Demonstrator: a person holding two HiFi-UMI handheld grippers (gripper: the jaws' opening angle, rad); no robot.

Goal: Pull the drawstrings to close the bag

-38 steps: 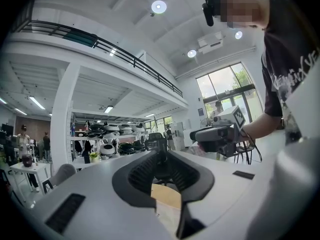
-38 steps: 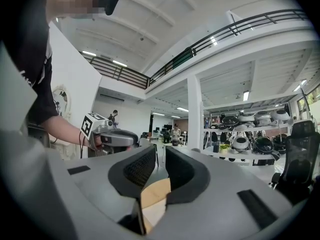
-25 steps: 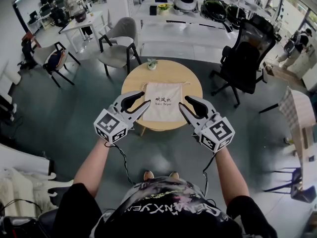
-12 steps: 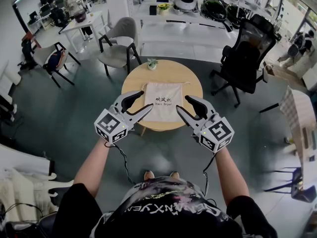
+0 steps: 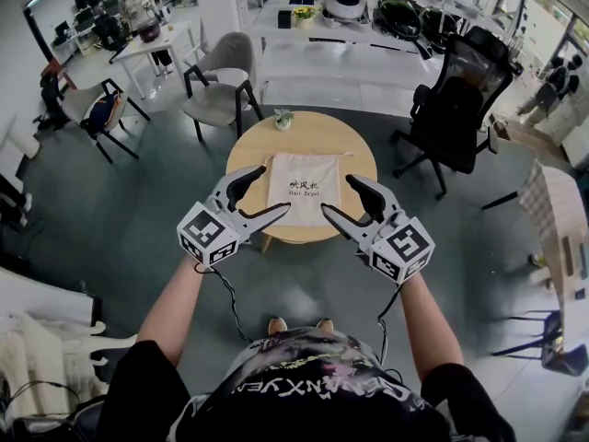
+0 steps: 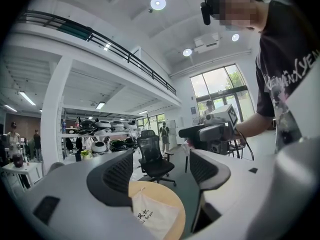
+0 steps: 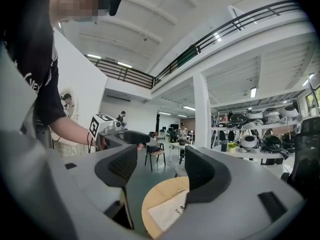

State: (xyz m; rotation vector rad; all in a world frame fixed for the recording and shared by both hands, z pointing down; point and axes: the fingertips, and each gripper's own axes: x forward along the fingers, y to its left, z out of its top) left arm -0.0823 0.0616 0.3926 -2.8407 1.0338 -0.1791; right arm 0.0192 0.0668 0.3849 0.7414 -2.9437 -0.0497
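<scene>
Round and wooden, the worktop (image 5: 313,132) stands on an open office floor, with a black swivel chair (image 5: 460,99) off to its right. On it the cream bag (image 5: 302,187) lies flat, printed side up. Its mouth is at the far edge, where the thin drawstrings (image 5: 344,156) peek out at the corners.

Both claws hang in the air nearer the person, well clear of the cloth and angled in toward each other. The left claw (image 5: 274,189) has just been opening and stands about half spread, with nothing between its jaws. The right claw (image 5: 336,195) has been opening too and is equally empty. Each gripper view shows only floor, worktop and bag far beyond the gap.

The step in hand looks like the approach to the cords, not yet a grasp. To do it well, I would send each claw down to the far corner on its own side. There it should pinch the cord alone and not the hem, since the cord is thin and lies flat against the wood. Then pull outward on both sides evenly, keeping low so the light bag doesn't lift or slide.
</scene>
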